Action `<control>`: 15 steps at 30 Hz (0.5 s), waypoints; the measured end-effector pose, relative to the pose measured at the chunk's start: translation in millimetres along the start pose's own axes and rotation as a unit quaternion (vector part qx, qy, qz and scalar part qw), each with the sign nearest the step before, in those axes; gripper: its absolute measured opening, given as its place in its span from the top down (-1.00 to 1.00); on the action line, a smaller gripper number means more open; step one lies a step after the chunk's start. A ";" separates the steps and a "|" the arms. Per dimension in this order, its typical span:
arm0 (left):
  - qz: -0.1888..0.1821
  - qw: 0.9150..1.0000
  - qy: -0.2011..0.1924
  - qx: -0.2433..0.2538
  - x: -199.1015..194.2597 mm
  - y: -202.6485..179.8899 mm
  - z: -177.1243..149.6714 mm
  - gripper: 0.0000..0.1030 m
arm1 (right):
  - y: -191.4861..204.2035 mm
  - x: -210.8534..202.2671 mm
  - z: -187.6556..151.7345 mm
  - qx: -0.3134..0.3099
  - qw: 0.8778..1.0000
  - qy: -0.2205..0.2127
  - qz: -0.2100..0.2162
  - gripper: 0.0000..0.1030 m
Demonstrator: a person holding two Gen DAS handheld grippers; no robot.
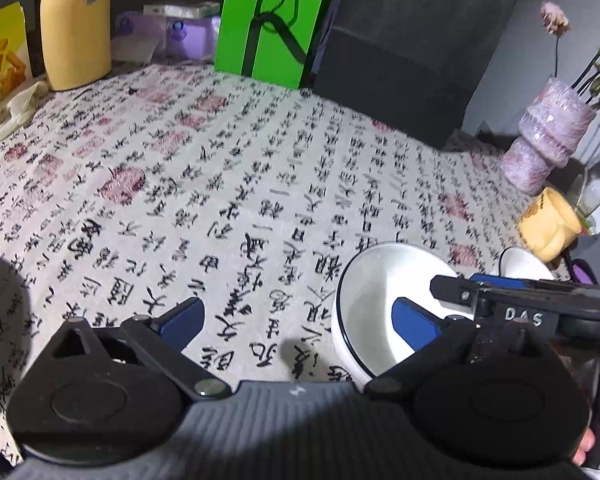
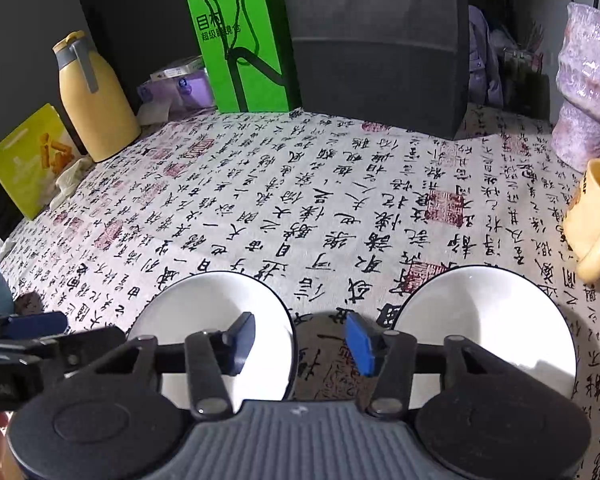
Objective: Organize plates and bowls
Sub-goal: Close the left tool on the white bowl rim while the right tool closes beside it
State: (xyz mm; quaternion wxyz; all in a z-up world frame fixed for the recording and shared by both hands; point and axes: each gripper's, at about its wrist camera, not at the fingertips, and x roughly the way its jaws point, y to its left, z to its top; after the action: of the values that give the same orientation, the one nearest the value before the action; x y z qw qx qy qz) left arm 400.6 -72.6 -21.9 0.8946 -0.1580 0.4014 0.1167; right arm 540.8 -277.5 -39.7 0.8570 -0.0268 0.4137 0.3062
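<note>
from the right wrist view: lay at lower left, the left gripper (image 2: pixel 36 326), only one blue finger showing. sat at bottom centre-left on the calligraphy tablecloth (image 2: pixel 300 200), a white bowl (image 2: pixel 208 304). straddled that bowl's right rim, the right gripper (image 2: pixel 300 344), jaws partly open, pads not pressing anything. stood at lower right, a second white bowl (image 2: pixel 488 320). rested at right edge, a yellow mug (image 2: pixel 596 220).

from the left wrist view: hung wide open and empty, the left gripper (image 1: pixel 300 316), right finger over the bowl.

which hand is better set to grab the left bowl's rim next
Right, probably. The right gripper straddles the near-right rim of the left bowl, one jaw inside, one outside. The left gripper has a jaw over that bowl but stands wide beside it.
</note>
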 end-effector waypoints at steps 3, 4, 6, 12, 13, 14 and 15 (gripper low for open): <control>0.005 1.000 0.016 0.003 7.3 -4.7 -2.3 -0.70 | 1.1 -0.1 -0.9 -0.004 1.000 0.002 0.002 0.10; 0.004 1.000 0.021 0.001 9.5 -5.7 -2.4 -0.63 | 1.8 0.8 -1.1 -0.006 1.000 0.005 0.002 0.10; 0.005 0.999 0.032 0.001 12.8 -8.2 -1.7 -0.52 | 2.0 3.7 -1.6 -0.007 1.000 0.012 0.003 0.16; 0.007 0.999 0.049 0.013 19.5 -20.0 3.6 -0.19 | 1.8 10.0 -3.8 -0.009 1.000 0.027 0.004 0.36; 0.008 0.998 0.052 0.017 20.9 -22.6 4.1 -0.11 | 2.5 10.8 -4.1 -0.010 1.000 0.028 0.005 0.42; 0.008 0.998 0.056 0.020 22.6 -25.4 4.5 -0.08 | 3.1 11.1 -4.5 -0.011 0.999 0.030 0.006 0.44; 0.007 0.998 0.061 0.022 24.4 -27.5 4.8 0.03 | 3.6 11.2 -4.9 -0.012 0.999 0.031 0.007 0.47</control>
State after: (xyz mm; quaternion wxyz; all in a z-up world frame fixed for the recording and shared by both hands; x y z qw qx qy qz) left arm 429.0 -94.2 -32.2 0.8708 -0.1422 0.4589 0.1042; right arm 540.7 -270.4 -50.3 0.8414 -0.0434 0.4365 0.3157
